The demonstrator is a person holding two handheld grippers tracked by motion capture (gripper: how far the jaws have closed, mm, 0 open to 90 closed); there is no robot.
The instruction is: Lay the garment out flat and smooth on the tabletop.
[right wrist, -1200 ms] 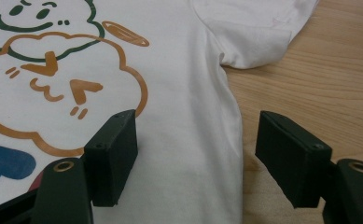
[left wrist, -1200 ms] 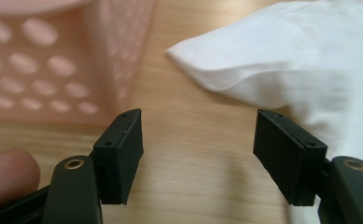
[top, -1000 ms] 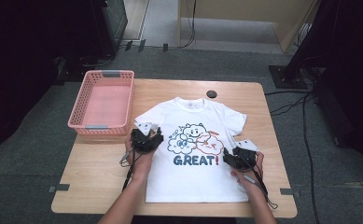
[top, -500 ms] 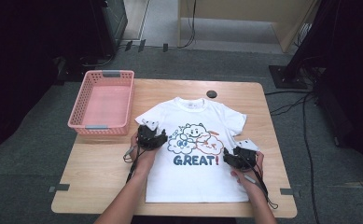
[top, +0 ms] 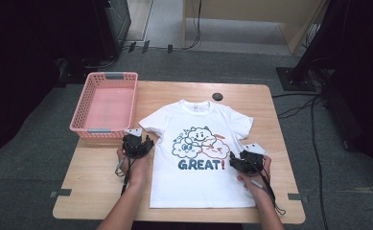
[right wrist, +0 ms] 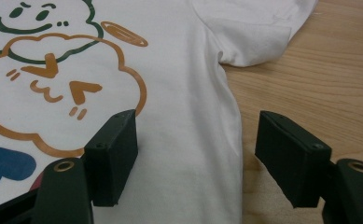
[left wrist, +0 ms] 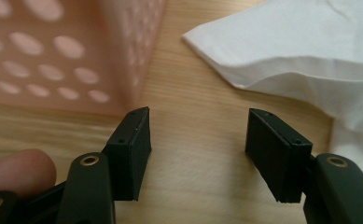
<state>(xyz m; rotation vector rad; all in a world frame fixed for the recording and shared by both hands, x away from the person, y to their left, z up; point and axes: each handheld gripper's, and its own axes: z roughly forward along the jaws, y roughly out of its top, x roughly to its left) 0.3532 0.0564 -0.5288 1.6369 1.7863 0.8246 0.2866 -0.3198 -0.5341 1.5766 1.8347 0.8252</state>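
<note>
Currently, white T-shirt (top: 201, 158) is lying flat at centre frame on the tabletop (top: 98, 187). Left tool (top: 137, 143) is sitting at its left edge, just below the sleeve, jaws apart over bare wood, nothing between them; pink basket (top: 106, 103) is standing upper left. Right tool (top: 245, 160) is resting at the shirt's right hem, jaws released, straddling the side seam (right wrist: 230, 121).

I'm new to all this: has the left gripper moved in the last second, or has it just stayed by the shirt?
Yes. The left gripper has slid left off the T-shirt, closer to the pink basket corner, with open jaws over bare table.
</note>
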